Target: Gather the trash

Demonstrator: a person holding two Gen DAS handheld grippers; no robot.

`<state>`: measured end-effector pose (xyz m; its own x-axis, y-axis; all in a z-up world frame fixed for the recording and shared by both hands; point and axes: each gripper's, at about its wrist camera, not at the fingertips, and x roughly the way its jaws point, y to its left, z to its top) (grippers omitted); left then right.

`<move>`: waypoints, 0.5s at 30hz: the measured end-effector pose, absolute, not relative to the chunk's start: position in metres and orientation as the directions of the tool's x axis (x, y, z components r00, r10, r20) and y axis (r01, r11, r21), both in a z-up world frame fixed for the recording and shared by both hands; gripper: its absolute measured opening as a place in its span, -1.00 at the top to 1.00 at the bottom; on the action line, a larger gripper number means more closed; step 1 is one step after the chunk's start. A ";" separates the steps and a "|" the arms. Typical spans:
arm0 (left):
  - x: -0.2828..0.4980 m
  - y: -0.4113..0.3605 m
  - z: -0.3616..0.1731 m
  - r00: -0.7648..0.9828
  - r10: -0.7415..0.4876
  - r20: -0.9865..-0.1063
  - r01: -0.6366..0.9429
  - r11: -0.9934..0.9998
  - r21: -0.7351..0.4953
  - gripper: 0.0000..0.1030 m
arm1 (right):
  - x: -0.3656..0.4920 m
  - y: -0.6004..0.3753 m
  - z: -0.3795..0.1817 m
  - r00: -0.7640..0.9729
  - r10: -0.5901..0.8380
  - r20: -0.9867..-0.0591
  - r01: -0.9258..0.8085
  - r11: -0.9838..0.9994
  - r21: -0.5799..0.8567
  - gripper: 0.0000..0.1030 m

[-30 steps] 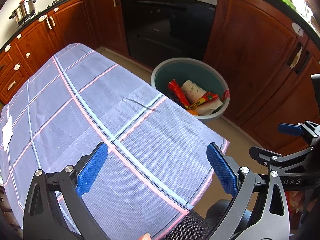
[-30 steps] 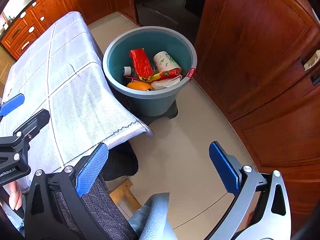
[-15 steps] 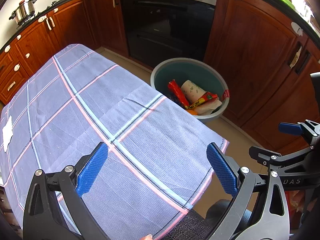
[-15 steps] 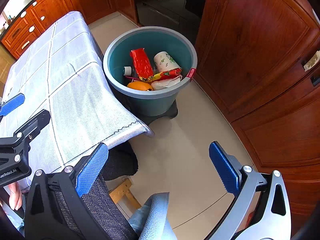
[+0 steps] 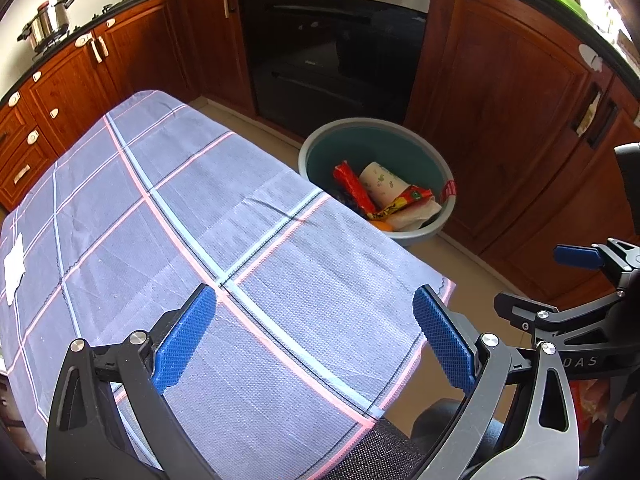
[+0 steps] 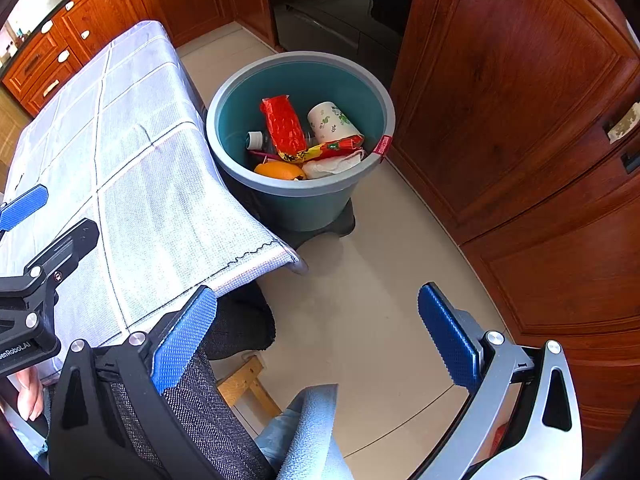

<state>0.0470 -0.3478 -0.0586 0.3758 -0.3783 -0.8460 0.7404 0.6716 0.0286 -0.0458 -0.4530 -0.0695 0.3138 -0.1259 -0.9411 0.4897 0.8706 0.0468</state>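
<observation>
Cherry-wood kitchen cabinets ring a table under a checked tablecloth [image 5: 240,248], with the teal bin [image 6: 240,96] on the floor beside its far corner, already holding wrappers and a cup. One white paper scrap [image 5: 14,262] lies at nine o'clock from the left gripper [image 5: 314,338], far nearer it than the right gripper [image 6: 316,338]; both stand spread wide, empty.

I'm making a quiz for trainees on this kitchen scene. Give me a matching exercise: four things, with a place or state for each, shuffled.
Things:
1. orange
2. white paper scrap
3. left hand-held gripper
4. steel pot

Places or states:
A. on the stove, far counter
B. inside the teal bin
C. open, above the tablecloth
D. lying at the tablecloth's left edge

Pairs: 1-B, 2-D, 3-C, 4-A
</observation>
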 end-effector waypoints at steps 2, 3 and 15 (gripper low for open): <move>0.047 -0.347 -0.058 0.373 -0.380 -0.846 0.742 0.670 0.026 -0.92 | -0.046 -0.453 -0.070 0.314 -0.126 -0.941 0.490 0.871 0.047 -0.89; 0.047 -0.347 -0.058 0.373 -0.381 -0.846 0.742 0.670 0.026 -0.92 | -0.046 -0.453 -0.070 0.313 -0.127 -0.941 0.490 0.870 0.046 -0.89; 0.047 -0.349 -0.059 0.372 -0.371 -0.851 0.744 0.668 0.034 -0.92 | -0.045 -0.453 -0.070 0.312 -0.128 -0.941 0.489 0.871 0.044 -0.89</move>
<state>0.0467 -0.3485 -0.0590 0.3720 -0.3712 -0.8508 0.7435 0.6678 0.0337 -0.0453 -0.4533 -0.0699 0.3121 -0.1279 -0.9414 0.4893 0.8710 0.0438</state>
